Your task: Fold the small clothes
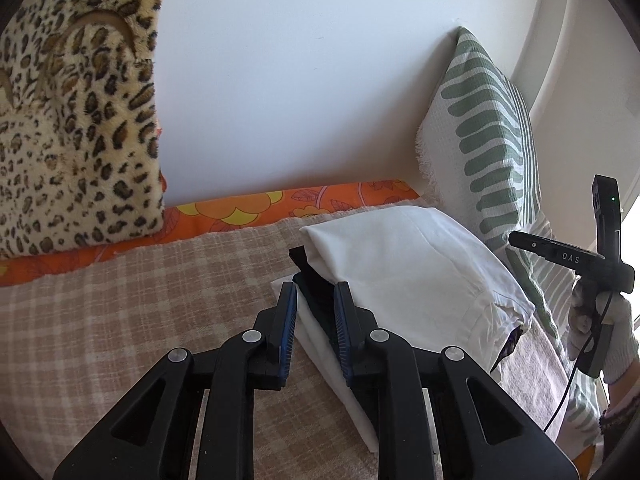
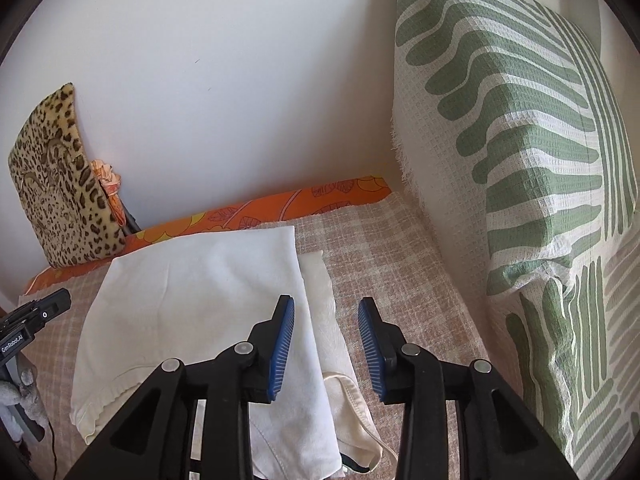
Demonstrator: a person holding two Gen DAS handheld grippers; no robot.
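A folded white garment (image 1: 400, 264) tops a small stack on the checked blanket (image 1: 140, 300). A dark garment (image 1: 314, 276) and a white cloth (image 1: 320, 344) lie under it. My left gripper (image 1: 315, 292) hovers at the stack's near-left edge, narrowly open; the pads press on nothing. In the right wrist view the white garment (image 2: 192, 292) lies over a cream garment (image 2: 328, 320). My right gripper (image 2: 326, 304) stands open above their right edge, holding nothing. A gloved hand (image 1: 612, 332) holds the right gripper's body (image 1: 572, 258).
A leopard-print cushion (image 1: 68, 120) leans on the wall at the left. A green-and-white patterned pillow (image 2: 520, 140) stands at the right, close to the stack. An orange floral sheet (image 1: 240, 208) runs along the wall. The left gripper's body (image 2: 36, 316) shows at the left edge.
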